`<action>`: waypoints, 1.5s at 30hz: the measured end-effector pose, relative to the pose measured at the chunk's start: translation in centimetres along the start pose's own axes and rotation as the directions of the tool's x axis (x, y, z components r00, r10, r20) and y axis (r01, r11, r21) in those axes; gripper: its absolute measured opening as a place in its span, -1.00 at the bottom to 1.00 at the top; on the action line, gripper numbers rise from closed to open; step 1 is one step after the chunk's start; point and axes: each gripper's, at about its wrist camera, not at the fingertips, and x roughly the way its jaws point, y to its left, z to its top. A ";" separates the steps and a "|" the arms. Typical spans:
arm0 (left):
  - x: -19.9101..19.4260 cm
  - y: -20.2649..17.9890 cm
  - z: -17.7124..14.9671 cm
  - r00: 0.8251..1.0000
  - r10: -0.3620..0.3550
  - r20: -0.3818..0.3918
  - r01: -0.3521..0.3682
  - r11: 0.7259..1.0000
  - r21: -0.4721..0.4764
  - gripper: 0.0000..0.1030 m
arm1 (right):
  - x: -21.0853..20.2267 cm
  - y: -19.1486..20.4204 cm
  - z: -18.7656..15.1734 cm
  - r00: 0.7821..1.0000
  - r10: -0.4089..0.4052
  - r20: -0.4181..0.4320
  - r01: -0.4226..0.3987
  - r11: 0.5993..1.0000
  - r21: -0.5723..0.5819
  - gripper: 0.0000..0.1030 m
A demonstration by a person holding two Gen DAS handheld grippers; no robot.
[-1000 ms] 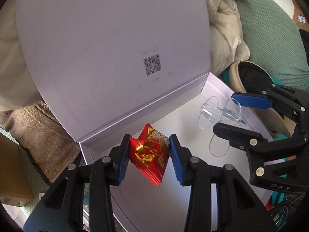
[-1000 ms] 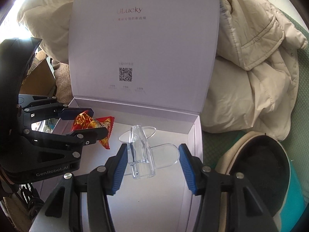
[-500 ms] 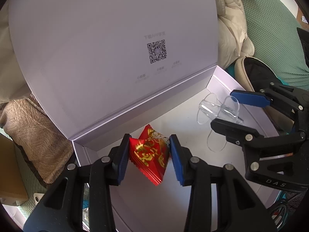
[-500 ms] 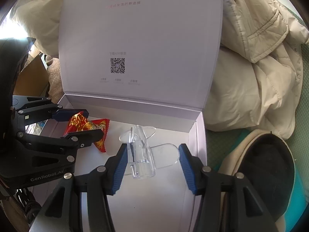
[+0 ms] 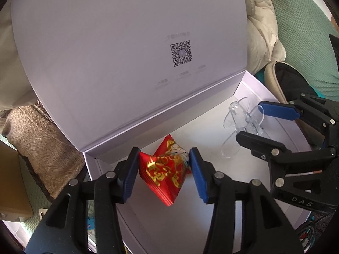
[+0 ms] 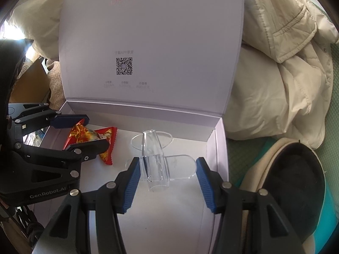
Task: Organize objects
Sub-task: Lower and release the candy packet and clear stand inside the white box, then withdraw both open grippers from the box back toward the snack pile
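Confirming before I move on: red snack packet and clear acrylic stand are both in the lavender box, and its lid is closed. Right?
Not quite: the lid stands open, as the right wrist view shows. The red snack packet and clear acrylic stand are indeed in the lavender box.

One pale lilac box (image 6: 218, 148) stands with one lid (image 6: 161, 31) raised toward twelve o'clock, bearing one QR code (image 6: 124, 66). Inside lie one red-and-gold packet (image 5: 165, 169) and one clear acrylic stand (image 6: 156, 158). One cream jacket (image 6: 275, 74) lies at three o'clock. Two grippers are in view.
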 end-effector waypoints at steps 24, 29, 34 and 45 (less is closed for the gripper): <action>-4.2 1.3 0.5 0.993 0.111 0.026 -0.110 0.993 -0.049 0.15 | -4.2 0.8 0.4 1.000 -0.019 0.024 0.019 1.000 -0.013 0.15; -6.3 1.5 0.5 0.990 0.130 0.053 -0.127 0.990 -0.059 0.15 | -6.2 0.8 0.9 0.998 -0.030 0.051 0.030 1.000 -0.005 0.15; -7.5 1.0 0.4 0.989 0.128 0.080 -0.124 0.991 -0.051 0.15 | -8.1 2.0 1.9 0.996 -0.047 0.080 0.048 0.999 -0.012 0.15; -13.1 -0.5 -1.3 0.981 0.112 0.160 -0.109 0.994 -0.033 0.15 | -14.2 3.1 0.0 0.987 -0.085 0.135 0.087 0.996 -0.008 0.22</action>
